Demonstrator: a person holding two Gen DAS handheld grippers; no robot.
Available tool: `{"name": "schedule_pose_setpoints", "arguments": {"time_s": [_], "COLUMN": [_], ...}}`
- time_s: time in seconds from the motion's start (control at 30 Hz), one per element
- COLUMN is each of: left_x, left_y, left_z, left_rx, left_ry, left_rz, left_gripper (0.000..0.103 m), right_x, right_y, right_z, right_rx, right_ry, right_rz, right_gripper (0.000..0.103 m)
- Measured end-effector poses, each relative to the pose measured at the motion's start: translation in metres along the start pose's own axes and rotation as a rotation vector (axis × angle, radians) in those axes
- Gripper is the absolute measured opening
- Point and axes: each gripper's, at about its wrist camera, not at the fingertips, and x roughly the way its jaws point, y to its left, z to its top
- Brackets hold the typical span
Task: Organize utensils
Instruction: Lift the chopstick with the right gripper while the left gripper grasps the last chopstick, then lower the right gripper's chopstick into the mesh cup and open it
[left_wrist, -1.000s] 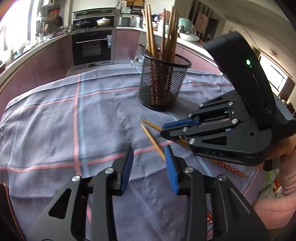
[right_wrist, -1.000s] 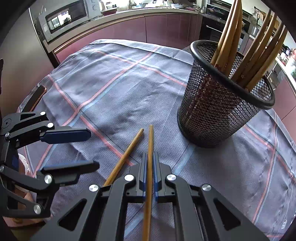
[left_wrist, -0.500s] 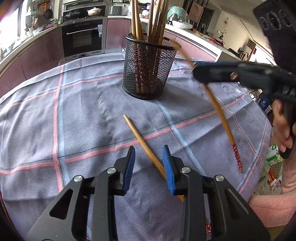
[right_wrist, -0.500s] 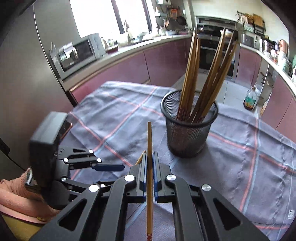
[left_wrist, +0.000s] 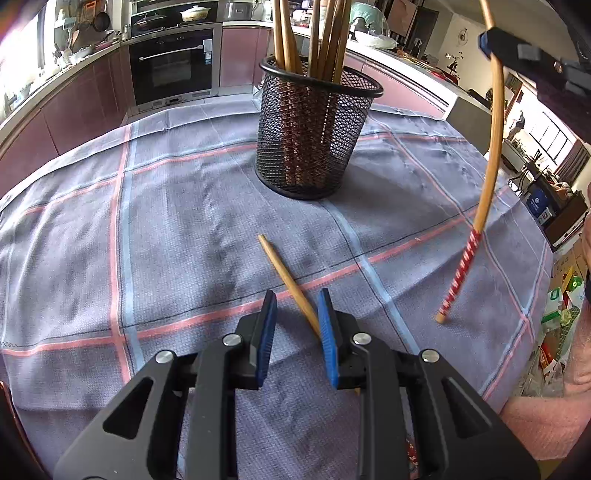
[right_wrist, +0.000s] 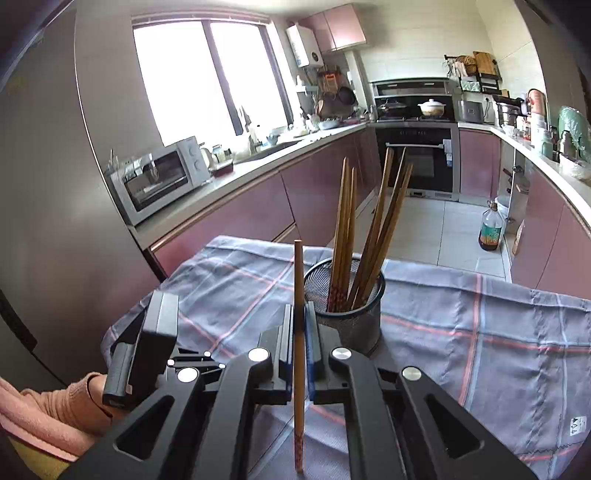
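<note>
Chopstick (left_wrist: 291, 282) butt hidden under left gripper (left_wrist: 295, 325) — jaws apart.

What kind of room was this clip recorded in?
A home kitchen, most likely: a built-in oven under a stove with pots, a microwave on the counter, and a cloth-covered table with a mesh holder of chopsticks.

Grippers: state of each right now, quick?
Left gripper: open, holding nothing; a chopstick lies on the cloth between its jaws.
Right gripper: shut on a held chopstick, lifted off the table.
</note>
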Motion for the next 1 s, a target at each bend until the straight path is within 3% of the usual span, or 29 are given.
{"name": "schedule_pose_setpoints", "arguments": {"time_s": [0.23, 0.53, 0.7, 1.0], "left_x": [0.008, 0.014, 0.012, 0.009], "left_y": [-0.003, -0.009, -0.01, -0.016], "left_z": [0.008, 0.017, 0.015, 0.01], "left_rx": [0.031, 0.076, 0.085, 0.114], "left_ry": [0.042, 0.082, 0.076, 0.075], "left_rz": [0.032, 0.095, 0.095, 0.099], "left_gripper": [0.025, 0.013, 0.008, 0.009], "right_x": [-0.01, -0.016, -0.035, -0.051], "right_y": [-0.002, 0.003, 0.005, -0.006], "right_z": [0.01, 0.018, 0.038, 0.081], "right_rx": [-0.005, -0.026, -0.048, -0.035], "right_ry": [-0.059, -0.088, -0.171, -0.332], "right_rz": [-0.006, -0.004, -0.015, -0.061], "right_gripper": [0.004, 0.004, 0.004, 0.004]}}
